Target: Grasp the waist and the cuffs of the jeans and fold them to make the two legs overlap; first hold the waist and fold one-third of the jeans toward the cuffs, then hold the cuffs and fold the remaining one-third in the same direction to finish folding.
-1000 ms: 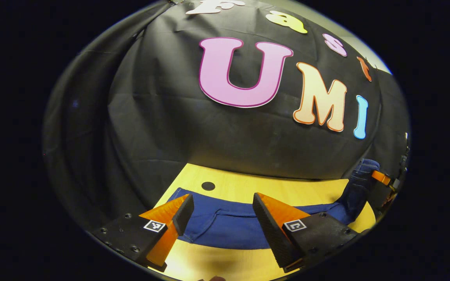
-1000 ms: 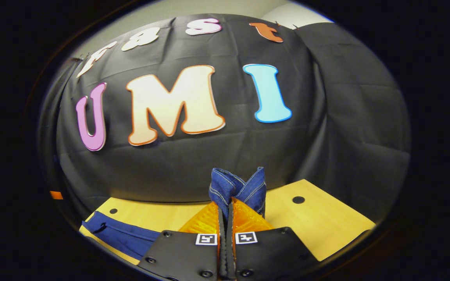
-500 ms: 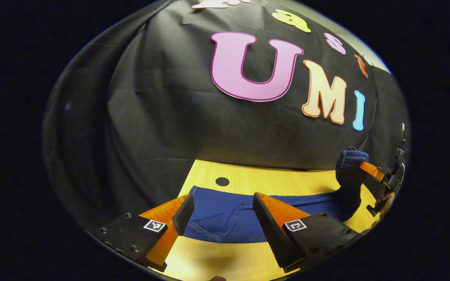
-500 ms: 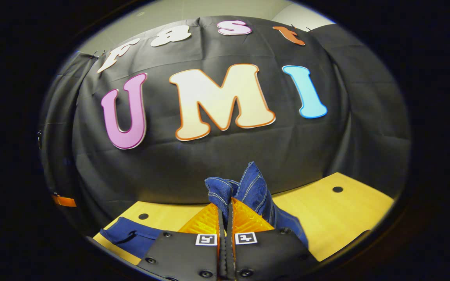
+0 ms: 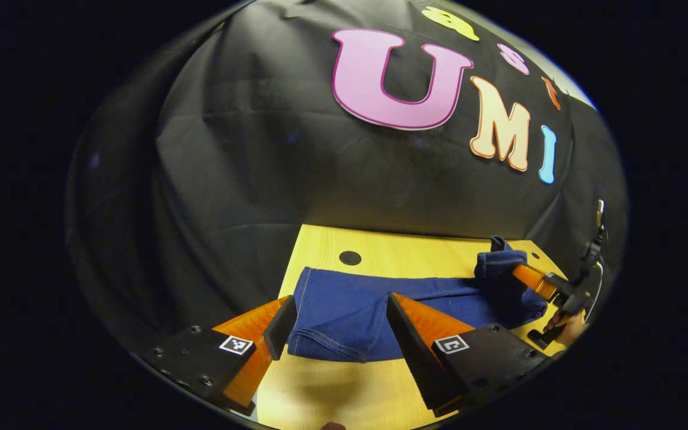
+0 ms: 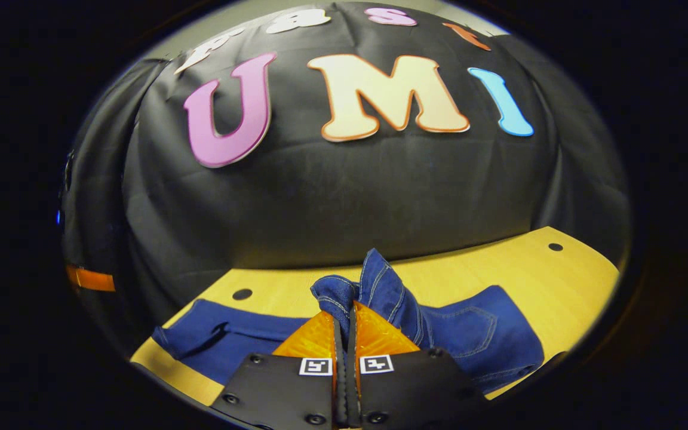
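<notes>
right gripper (image 6: 344,310): fingers pressed together, clamped on a bunched edge of the jeans (image 6: 475,334); a knot of denim with pale stitching stands up just past the fingertips, and the cloth pinched between the pads is hidden. a pocket seam shows on the flat part to the right, so this looks like the waist end, but the band itself is folded under and hard to make out. left gripper (image 5: 338,328): fingers spread apart, nothing between them, held above the near hem of the jeans (image 5: 344,316); whether the tips touch the cloth cannot be told. the jeans lie in a long blue strip across the table (image 5: 332,394), flat at the left end, lifted at the right end where the right gripper (image 5: 520,272) bites them. a hand (image 5: 568,327) under that gripper is cut off at the picture edge. table: yellow wood grain, with a round dark hole (image 5: 350,258) near the back edge, just beyond the left end of the jeans; in the right gripper view two such holes show (image 6: 242,294) (image 6: 555,246). the far left end of the jeans in the right gripper view has a dark fold or loop, too small to identify. small square black-and-white markers (image 6: 315,366) sit on the gripper bodies; pattern only, no readable text.
</notes>
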